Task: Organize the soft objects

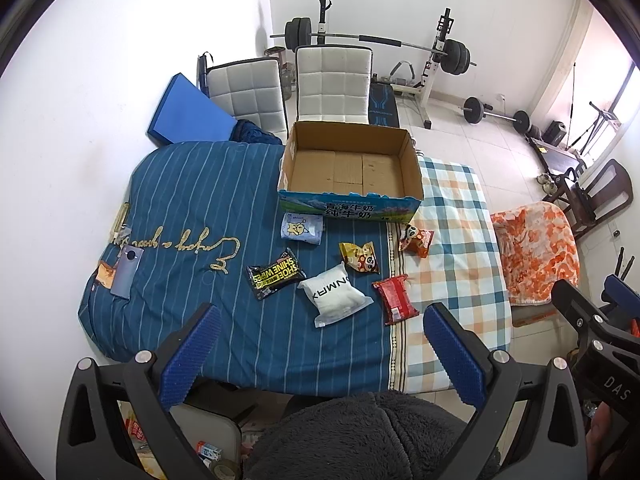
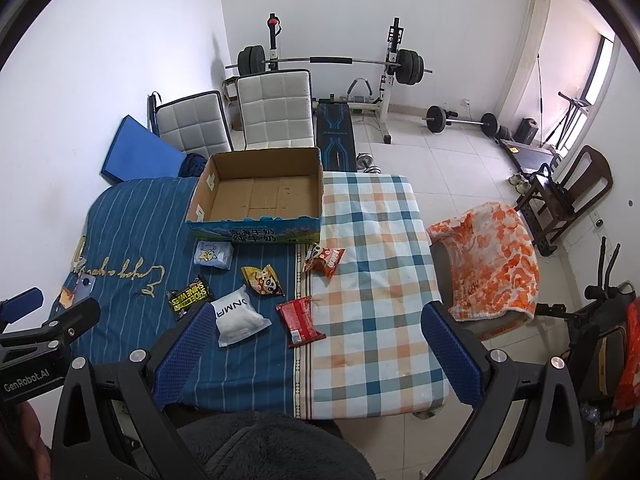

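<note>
An empty cardboard box [image 1: 348,168] [image 2: 260,196] stands at the far side of a cloth-covered table [image 1: 192,208] [image 2: 372,280]. In front of it lie several soft packs: a white pouch [image 1: 336,294] [image 2: 239,315], a black wipes pack [image 1: 276,274] [image 2: 189,295], a red pack [image 1: 396,299] [image 2: 299,322], a yellow snack bag [image 1: 359,257] [image 2: 262,279], an orange snack bag [image 1: 417,239] [image 2: 323,259] and a light blue tissue pack [image 1: 301,227] [image 2: 213,255]. My left gripper [image 1: 322,352] and right gripper [image 2: 316,354] are open and empty, held above the table's near edge.
A phone [image 1: 125,270] lies at the table's left edge. Two white chairs [image 1: 332,80] and a blue mat [image 1: 188,110] stand behind the table. A chair with an orange blanket [image 2: 492,264] is to the right. Weight equipment [image 2: 332,64] fills the back of the room.
</note>
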Motion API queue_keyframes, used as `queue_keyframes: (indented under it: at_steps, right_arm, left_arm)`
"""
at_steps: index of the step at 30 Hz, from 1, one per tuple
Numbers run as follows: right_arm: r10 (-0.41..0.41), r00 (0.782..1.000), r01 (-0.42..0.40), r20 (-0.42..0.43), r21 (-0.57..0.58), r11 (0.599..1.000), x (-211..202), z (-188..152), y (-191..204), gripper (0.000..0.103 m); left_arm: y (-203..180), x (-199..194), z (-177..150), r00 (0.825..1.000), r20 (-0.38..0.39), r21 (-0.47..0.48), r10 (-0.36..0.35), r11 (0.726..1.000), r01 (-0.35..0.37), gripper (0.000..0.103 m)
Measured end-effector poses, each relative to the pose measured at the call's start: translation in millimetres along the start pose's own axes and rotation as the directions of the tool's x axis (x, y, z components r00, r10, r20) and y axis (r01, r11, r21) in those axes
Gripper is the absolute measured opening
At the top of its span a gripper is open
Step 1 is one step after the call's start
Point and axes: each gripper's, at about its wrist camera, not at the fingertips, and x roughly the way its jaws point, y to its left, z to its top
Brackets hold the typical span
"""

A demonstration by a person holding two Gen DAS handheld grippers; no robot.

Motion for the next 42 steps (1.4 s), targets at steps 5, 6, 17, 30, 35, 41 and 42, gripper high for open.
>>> queue_keyframes:
  at_steps: [5,6,17,30,35,41,42]
  right_arm:
    - [0.0,1.0,0.0,0.003,-0.001,1.0,-2.8,2.3,1.4,0.103]
    - [-0.001,1.0,0.001,0.005,-0.001,1.0,-2.9,2.6,1.4,0.103]
    - [-0.002,1.0,0.003,-0.022,0.01,1.0,14.6,8.8,-3.4,0.103]
    - [-0.032,0.958,0.021,-0.285,-0.044,0.999,220.3,-14.7,-1.8,0.103]
    - [-0.018,0.922,-0.008,-0.388,-0.063,0.998,307.4,-45.3,5.3,0.103]
    - [-0.023,0.863,-0.021,-0.505,-0.083,0.996,403.9,-76.7,22.2,0.101]
    - [-0.021,0.853,-0.025,-0.522,-0.081,0.996,411.9,-80.5,24.2,0.101]
  left_arm:
    - [0.0,0.0,-1.0,1.0,-0.001,0.001,-0.001,1.0,0.001,0.103]
    - [0.1,-0.3,-0.6,1.0,-0.001,0.002,-0.002,1.0,0.002,0.103]
    - [-1.2,9.3,1.4,1.0,-0.013,-0.019,0.0,1.0,-0.001,0.103]
    - [25.3,152.7,8.2,0.973,-0.22,-0.097,0.075,0.99,-0.099,0.103]
    - [28.1,224.6,-0.4,0.941,-0.339,-0.144,0.011,0.988,-0.064,0.103]
    - [24.9,311.0,-17.0,0.876,-0.482,-0.17,-0.024,0.983,-0.066,0.103]
    - [24.8,323.8,-19.2,0.864,-0.503,-0.182,-0.04,0.981,-0.06,0.103]
